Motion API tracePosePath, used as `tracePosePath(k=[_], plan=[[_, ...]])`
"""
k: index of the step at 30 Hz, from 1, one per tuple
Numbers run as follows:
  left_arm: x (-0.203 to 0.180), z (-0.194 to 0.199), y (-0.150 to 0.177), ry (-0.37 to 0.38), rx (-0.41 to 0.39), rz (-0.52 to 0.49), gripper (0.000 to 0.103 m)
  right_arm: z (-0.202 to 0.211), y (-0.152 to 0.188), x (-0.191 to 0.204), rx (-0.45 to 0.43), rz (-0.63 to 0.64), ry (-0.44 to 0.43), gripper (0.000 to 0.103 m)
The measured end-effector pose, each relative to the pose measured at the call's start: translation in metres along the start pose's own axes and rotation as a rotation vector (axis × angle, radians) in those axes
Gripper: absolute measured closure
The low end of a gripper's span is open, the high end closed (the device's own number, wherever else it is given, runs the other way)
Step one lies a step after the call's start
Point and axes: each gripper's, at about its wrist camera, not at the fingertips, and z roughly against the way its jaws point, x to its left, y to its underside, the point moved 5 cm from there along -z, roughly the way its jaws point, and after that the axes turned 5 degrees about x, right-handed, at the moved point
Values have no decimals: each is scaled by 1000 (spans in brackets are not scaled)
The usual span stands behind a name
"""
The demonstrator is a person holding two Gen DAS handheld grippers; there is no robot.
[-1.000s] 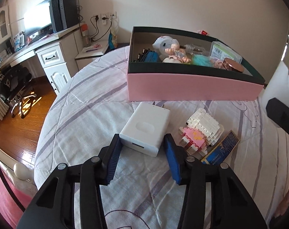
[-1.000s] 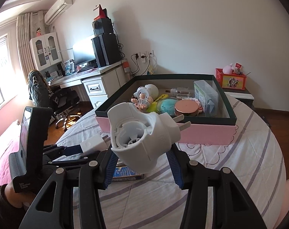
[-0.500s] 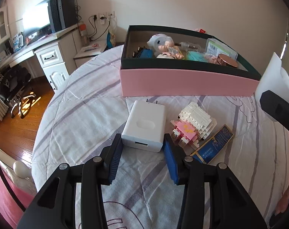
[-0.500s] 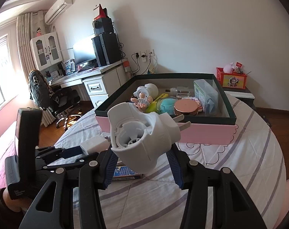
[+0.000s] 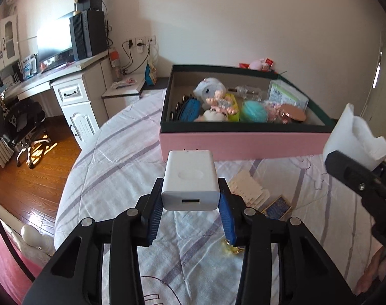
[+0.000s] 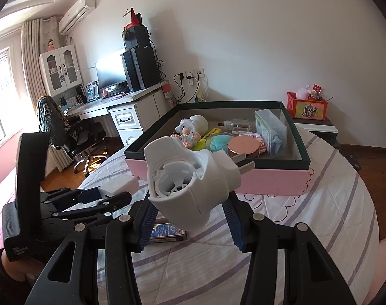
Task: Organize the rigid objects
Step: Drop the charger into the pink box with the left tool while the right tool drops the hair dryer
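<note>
Charger first: we see the white charger block point(image 5: 189, 178) pinched between the blue pads of our left gripper point(image 5: 190, 207), whose jaws are closing on it, lifted clear of the striped bedsheet point(image 5: 111, 162). Our right gripper point(image 6: 190, 214) clamps a white plug-in device point(image 6: 190, 178) with 2 metal prongs. Beyond both sits the pink box point(image 5: 243, 143), already filled with toys. A white brick toy point(image 5: 246, 186) and blue card point(image 5: 278, 204) lie on the sheet.

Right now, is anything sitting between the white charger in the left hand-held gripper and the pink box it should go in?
Nothing visible blocks it. The white charger, held in the closing left hand-held gripper, is off the bedspread, facing the pink box. Only its near wall needs clearing; the right hand-held gripper stays off to the side.
</note>
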Motion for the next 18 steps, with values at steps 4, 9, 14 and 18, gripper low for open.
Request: tracePosePath(k=[4, 9, 14, 18], plan=[[-15, 20, -24, 36, -61, -35, 63, 3, -11, -6, -16, 9, 15, 52], [-38, 13, -66, 61, -89, -98, 63, -3, -37, -16, -26, 40, 64, 52], [-56, -29, -105, 74, -38, -121, 63, -34, -62, -35, 7, 53, 96, 52], [-58, -69, -123, 72, 34, -106, 63, -68, -76, -53, 78, 30, 109, 52]])
